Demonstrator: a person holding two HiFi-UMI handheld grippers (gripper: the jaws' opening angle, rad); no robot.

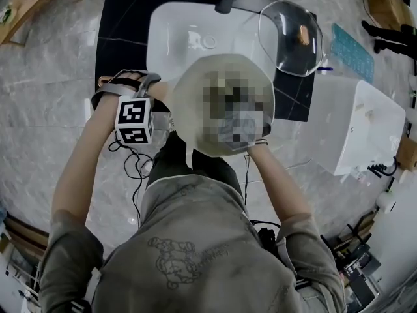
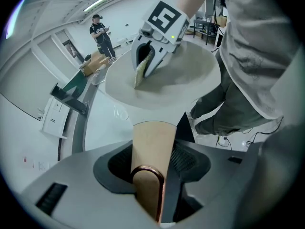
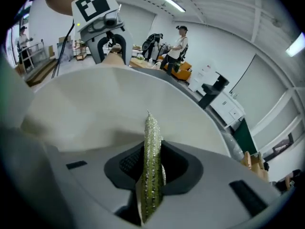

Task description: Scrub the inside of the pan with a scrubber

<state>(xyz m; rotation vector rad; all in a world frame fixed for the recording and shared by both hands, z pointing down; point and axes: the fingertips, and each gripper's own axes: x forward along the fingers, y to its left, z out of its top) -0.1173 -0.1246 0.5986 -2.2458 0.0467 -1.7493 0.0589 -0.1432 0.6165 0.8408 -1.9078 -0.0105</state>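
Looks to me like a lab or test hall with a mock kitchen corner, not anybody's home. The sink (image 1: 195, 38) sits in a black counter (image 1: 120, 31) out on an open marble floor (image 1: 52, 96). Cables (image 1: 133, 168) trail in front of the sink, and a white cabinet (image 1: 355, 132) stands to its right. Well away from the sink, a person (image 3: 180, 42) stands among boxes under strip lights (image 3: 169, 1).

Bright, even overhead light, soft shadows, fisheye bending and dark corners.
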